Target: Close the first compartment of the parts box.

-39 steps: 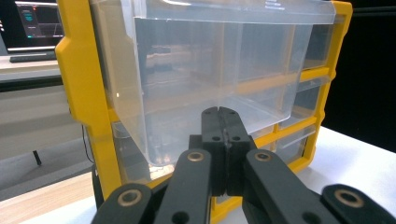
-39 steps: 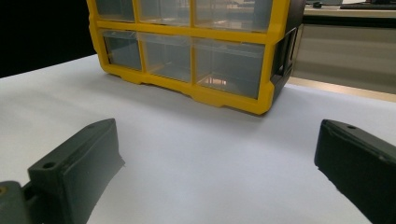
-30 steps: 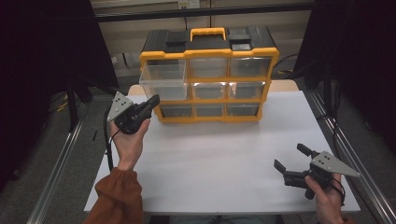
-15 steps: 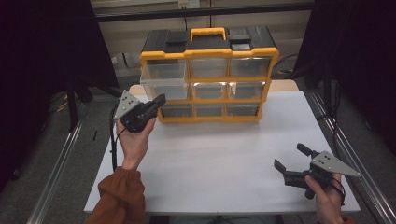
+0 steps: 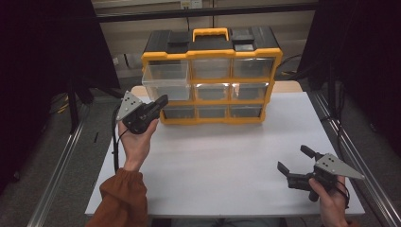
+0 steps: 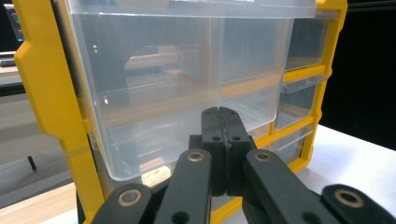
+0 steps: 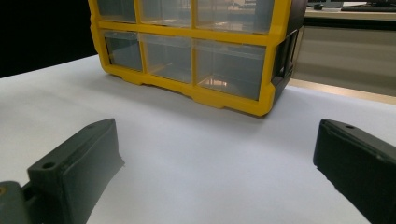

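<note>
Up close, the left gripper (image 5: 161, 101) has its jaws pressed together with nothing between them, the tips just in front of the pulled-out clear drawer (image 5: 164, 81) at the left end of the organizer's top row; in the left gripper view the closed tips (image 6: 221, 114) stand before that drawer's transparent front wall (image 6: 163, 93), though whether they touch it I cannot tell; the left hand (image 5: 137, 137) holds the gripper raised above the table, an orange sleeve (image 5: 118, 198) behind it. Outward from there stands the yellow-framed drawer organizer (image 5: 211, 78), upright at the far middle of the white table (image 5: 213, 170); its long axis runs side to side across the table, its drawer fronts face the person, its yellow carry handle (image 5: 210, 34) points up from a black top; the open drawer juts toward the near side, its own length running front to back. Well apart, at the near right corner, the right gripper (image 5: 297, 161) lies low over the table in the right hand (image 5: 328, 196), jaws wide apart and empty, pointing toward the organizer; the right gripper view looks between those spread jaws across bare white tabletop (image 7: 187, 149) to the cabinet's lower drawers (image 7: 191, 56). Around the table the room is dark, with black curtains (image 5: 42, 71) at both sides, metal rails (image 5: 61, 161) along the table edges, and a pale wall behind.
</note>
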### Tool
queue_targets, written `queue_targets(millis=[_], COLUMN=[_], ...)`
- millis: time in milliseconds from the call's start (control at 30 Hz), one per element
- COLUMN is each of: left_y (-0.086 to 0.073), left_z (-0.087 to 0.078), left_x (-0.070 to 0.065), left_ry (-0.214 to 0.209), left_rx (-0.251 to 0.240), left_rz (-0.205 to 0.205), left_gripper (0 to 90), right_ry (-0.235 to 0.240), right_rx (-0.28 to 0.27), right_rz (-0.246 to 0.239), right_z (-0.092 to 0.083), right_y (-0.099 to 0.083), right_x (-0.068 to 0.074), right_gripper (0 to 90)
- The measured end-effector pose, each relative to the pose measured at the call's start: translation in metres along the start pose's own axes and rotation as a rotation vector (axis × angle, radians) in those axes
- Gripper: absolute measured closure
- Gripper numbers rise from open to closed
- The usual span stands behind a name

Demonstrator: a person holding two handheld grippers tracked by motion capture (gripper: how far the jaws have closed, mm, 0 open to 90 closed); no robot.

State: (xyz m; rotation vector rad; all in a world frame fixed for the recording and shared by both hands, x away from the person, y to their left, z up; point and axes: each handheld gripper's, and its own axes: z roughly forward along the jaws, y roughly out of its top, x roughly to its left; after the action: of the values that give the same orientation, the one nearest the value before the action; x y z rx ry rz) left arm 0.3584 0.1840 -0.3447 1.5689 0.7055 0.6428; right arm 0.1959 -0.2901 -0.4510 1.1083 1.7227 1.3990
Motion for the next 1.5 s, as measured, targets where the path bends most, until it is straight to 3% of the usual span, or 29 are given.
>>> queue_targets(millis=[633, 1500], left_y=[-0.002, -0.003], left_z=[0.005, 0.018], left_x=[0.003, 0.002], left_ry=[0.012, 0.009], left_rx=[-0.018, -0.003], left_rz=[-0.009, -0.005], left_gripper=[90.0, 90.0], right_ry=[0.004, 0.007], right_rx=[-0.001, -0.001], right_rz=[-0.004, 0.001], right_z=[0.000, 0.001], right_y=[0.000, 0.000], right_x=[0.000, 0.000], right_gripper=[0.3, 0.2])
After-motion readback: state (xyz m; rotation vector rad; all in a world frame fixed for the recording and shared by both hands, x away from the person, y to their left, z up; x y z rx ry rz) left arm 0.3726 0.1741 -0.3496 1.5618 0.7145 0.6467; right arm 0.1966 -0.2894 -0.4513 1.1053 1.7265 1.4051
